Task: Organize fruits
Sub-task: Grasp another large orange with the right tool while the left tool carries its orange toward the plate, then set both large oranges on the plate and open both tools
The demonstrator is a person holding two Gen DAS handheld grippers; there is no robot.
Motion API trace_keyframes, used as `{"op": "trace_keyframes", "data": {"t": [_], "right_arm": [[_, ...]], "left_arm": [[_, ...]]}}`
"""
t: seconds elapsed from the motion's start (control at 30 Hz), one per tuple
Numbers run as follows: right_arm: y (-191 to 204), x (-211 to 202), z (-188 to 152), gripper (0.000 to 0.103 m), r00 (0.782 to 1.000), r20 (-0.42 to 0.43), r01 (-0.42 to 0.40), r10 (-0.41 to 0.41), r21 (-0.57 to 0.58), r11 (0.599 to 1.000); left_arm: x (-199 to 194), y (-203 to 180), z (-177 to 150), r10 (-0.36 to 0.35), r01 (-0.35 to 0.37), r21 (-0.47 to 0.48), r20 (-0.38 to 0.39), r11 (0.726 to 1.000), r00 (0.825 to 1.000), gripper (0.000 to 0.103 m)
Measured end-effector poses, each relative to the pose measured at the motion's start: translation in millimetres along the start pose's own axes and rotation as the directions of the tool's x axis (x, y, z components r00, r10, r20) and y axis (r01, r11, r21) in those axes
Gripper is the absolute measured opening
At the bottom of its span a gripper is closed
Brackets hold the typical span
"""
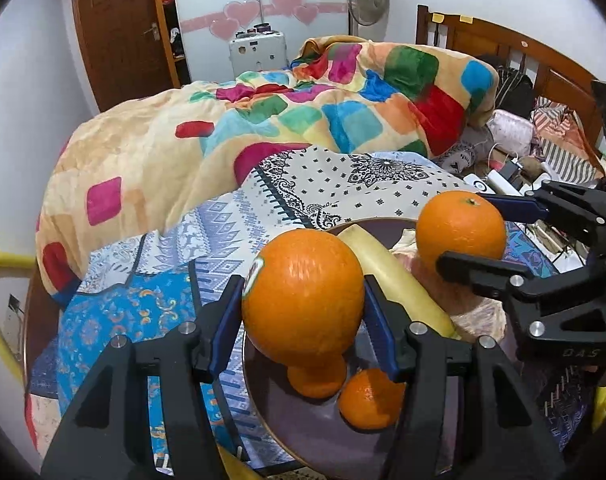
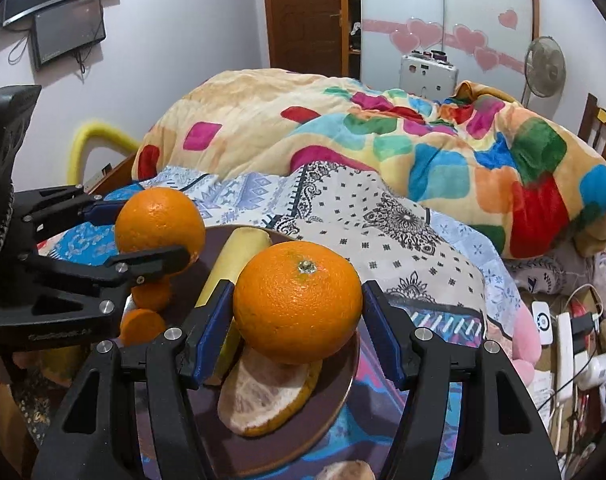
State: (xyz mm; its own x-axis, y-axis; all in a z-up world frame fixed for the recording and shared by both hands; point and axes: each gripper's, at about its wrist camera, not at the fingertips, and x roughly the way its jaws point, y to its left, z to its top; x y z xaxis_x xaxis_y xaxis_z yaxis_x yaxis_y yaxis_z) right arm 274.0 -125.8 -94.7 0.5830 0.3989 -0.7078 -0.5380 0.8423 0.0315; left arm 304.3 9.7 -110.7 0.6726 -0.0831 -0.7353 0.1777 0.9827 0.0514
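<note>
Both grippers hold fruit above the round dark-purple plate (image 2: 339, 396) on the patterned bedspread (image 1: 343, 188): the left gripper (image 1: 303, 308) is clamped on a large stickered orange (image 1: 303, 300), the right gripper (image 2: 299, 304) on a round stem-up orange (image 2: 297, 300), so the step looks like placing. Next, each orange needs lowering into a free spot, clear of the two small tangerines (image 1: 369, 400) and the peel (image 2: 263, 396). The pale yellow banana (image 1: 391, 280) lies across the plate, its long axis running near-to-far.
</note>
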Motion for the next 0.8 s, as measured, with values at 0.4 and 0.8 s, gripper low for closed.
{"op": "trace_keyframes", "data": {"t": [0.4,0.8], "right_arm": [[5,0,-2,0.061,1.0,0.002,0.011,-0.011,-0.014,1.0],[27,-3,-10,0.063,0.999,0.014,0.053,-0.051,-0.097,0.994]], "left_arm": [[0,-6,-13,-0.017,0.017,0.033,-0.011,0.999,1.0,0.057],[-48,23,-22,0.02,-0.015,-0.065,0.078,0.998,0.997,0.065]]}}
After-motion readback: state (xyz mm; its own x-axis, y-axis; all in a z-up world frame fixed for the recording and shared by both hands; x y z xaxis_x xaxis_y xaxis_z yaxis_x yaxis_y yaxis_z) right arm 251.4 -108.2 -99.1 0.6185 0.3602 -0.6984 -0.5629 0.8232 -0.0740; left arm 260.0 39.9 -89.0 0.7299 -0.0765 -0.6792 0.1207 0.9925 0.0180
